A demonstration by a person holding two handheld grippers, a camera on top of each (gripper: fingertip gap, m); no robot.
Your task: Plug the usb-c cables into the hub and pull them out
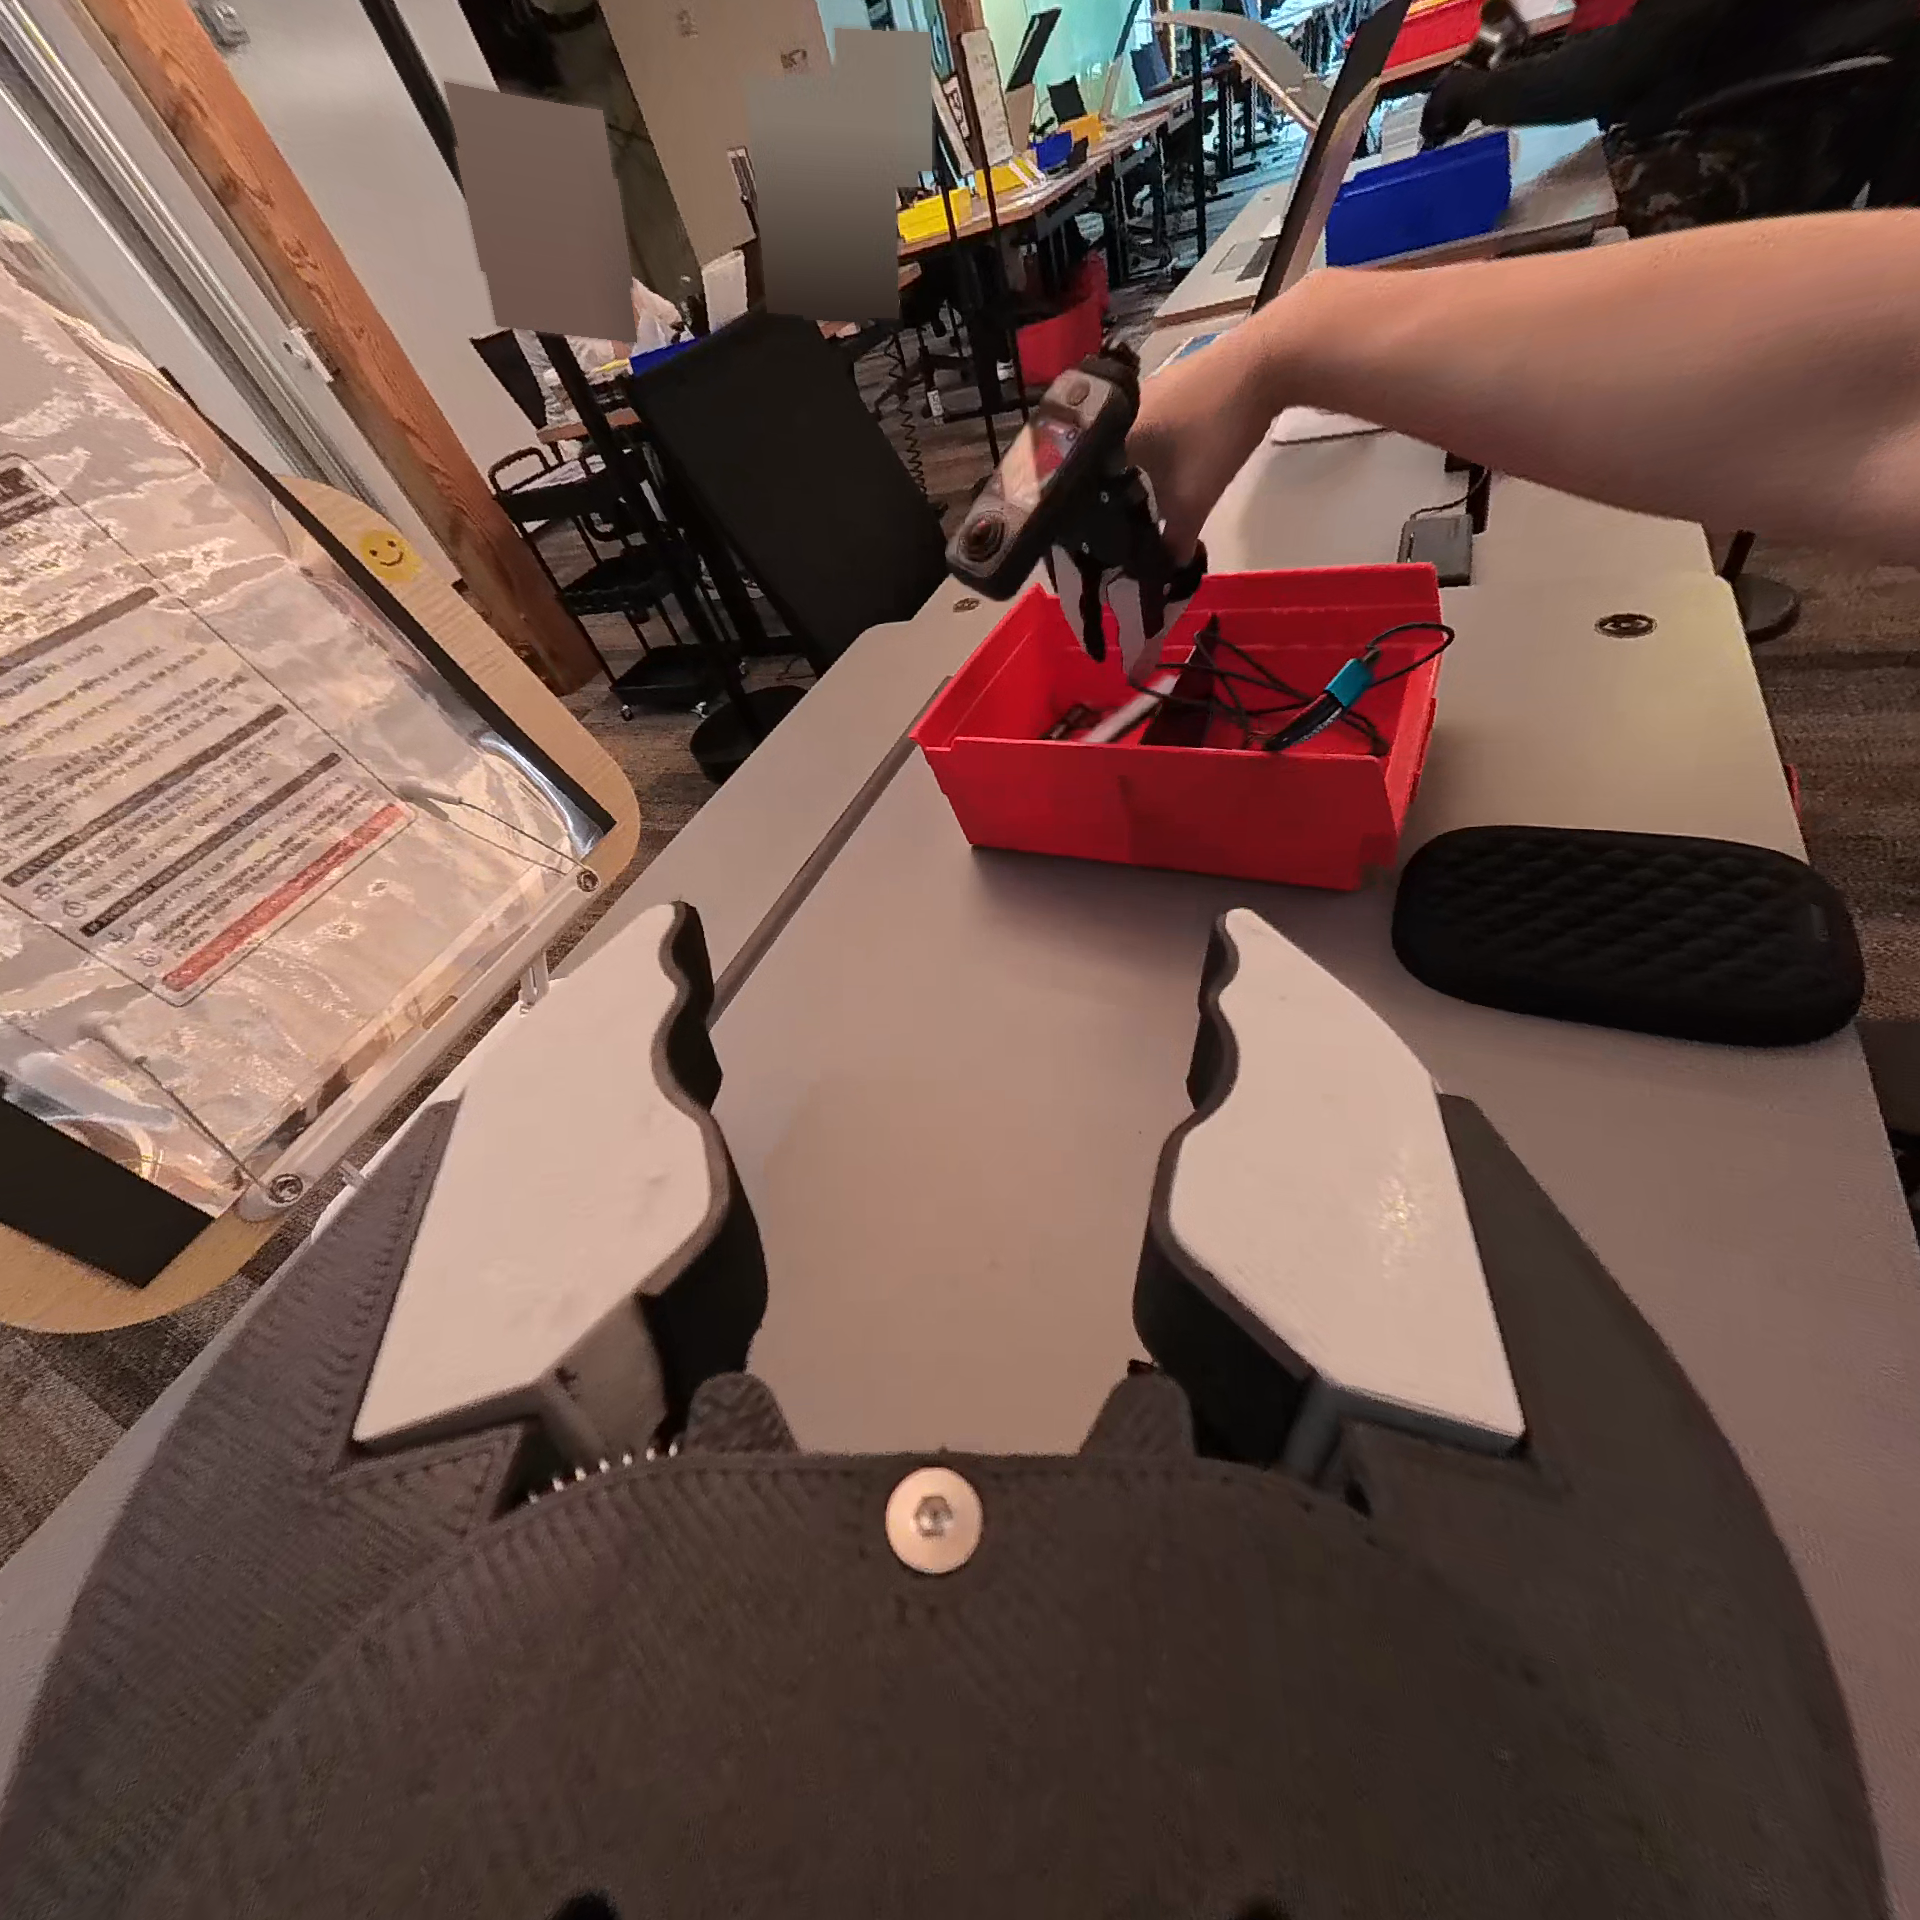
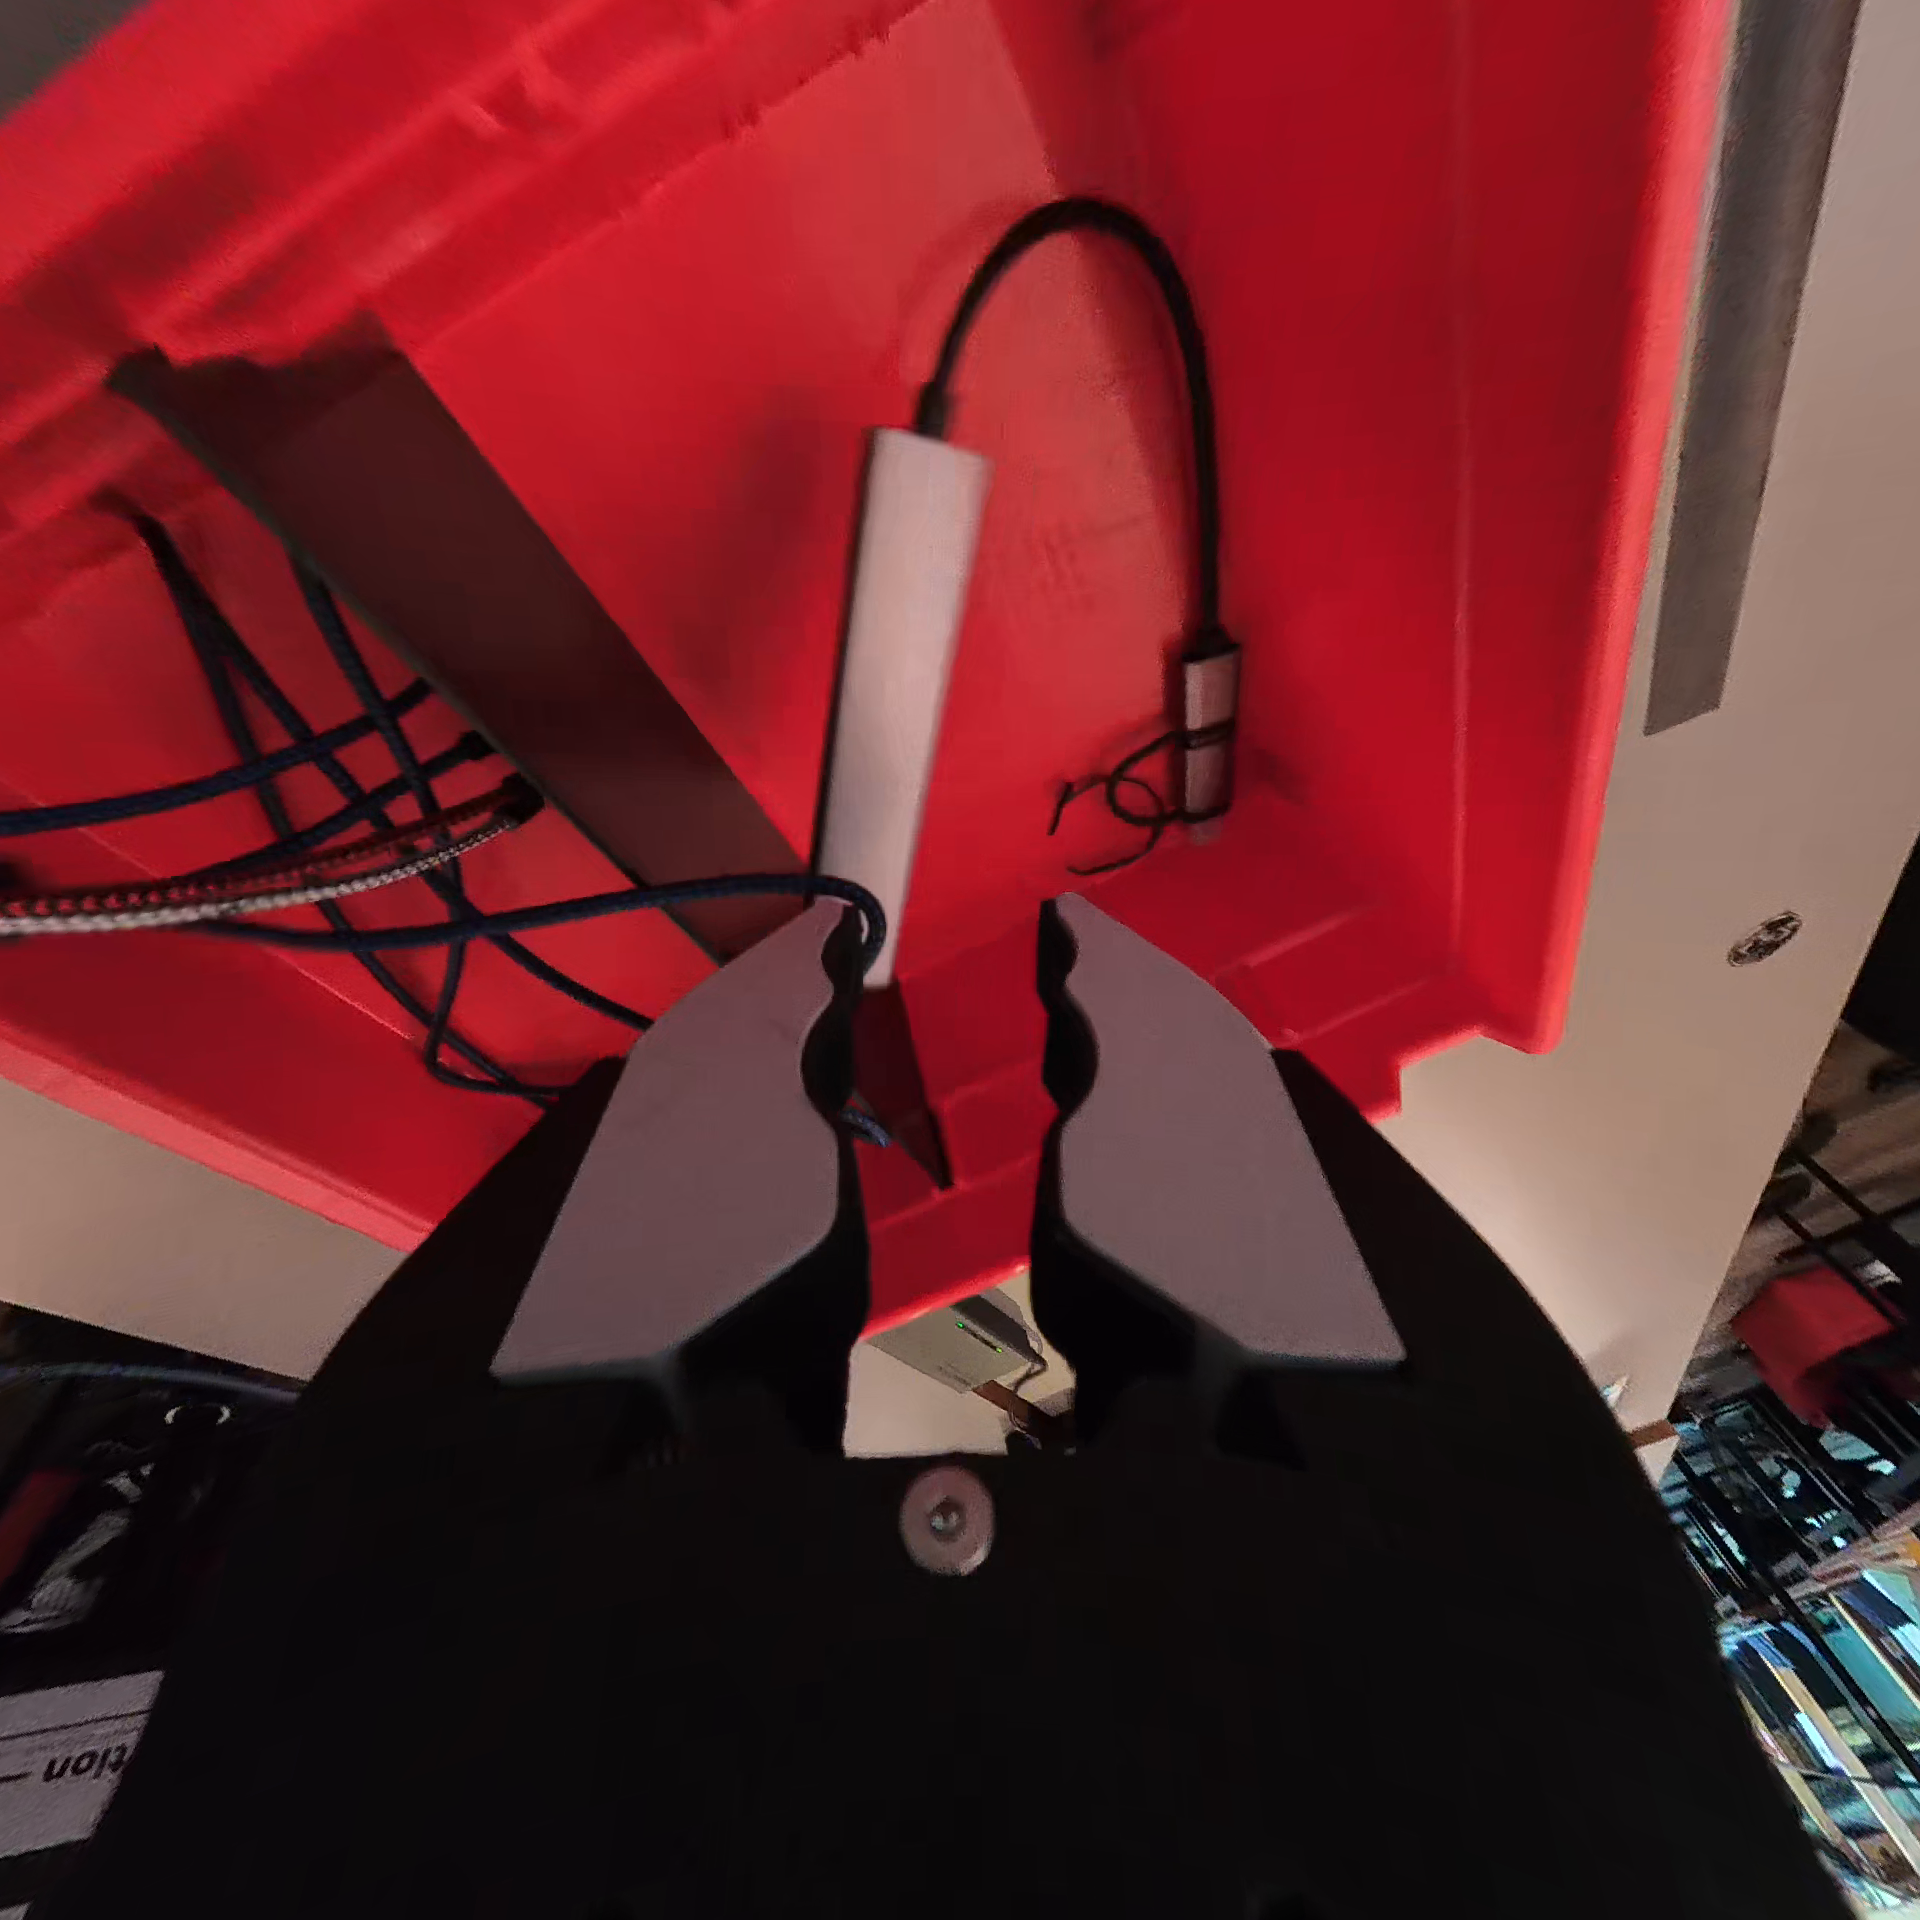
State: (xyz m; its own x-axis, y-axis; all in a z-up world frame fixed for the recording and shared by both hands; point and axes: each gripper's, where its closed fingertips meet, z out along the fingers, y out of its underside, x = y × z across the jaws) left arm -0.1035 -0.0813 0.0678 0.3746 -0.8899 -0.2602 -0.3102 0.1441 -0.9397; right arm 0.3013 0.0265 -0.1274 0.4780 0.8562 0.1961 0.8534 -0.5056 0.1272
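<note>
Right gripper reaches into the red bin with its jaws partly open, holding nothing. The silver hub lies on the bin floor just beyond the fingertips, nearest the left finger. Braided usb-c cables lie tangled past the black divider. Left gripper hovers wide open above the grey worktop, well apart from the bin.

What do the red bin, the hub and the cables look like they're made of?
Red bin: likely moulded plastic, even colour, slight sheen. Hub: silver bar, matte, probably aluminium, though the view is blurred. Cables: braided fabric sleeving, woven pattern visible.
</note>
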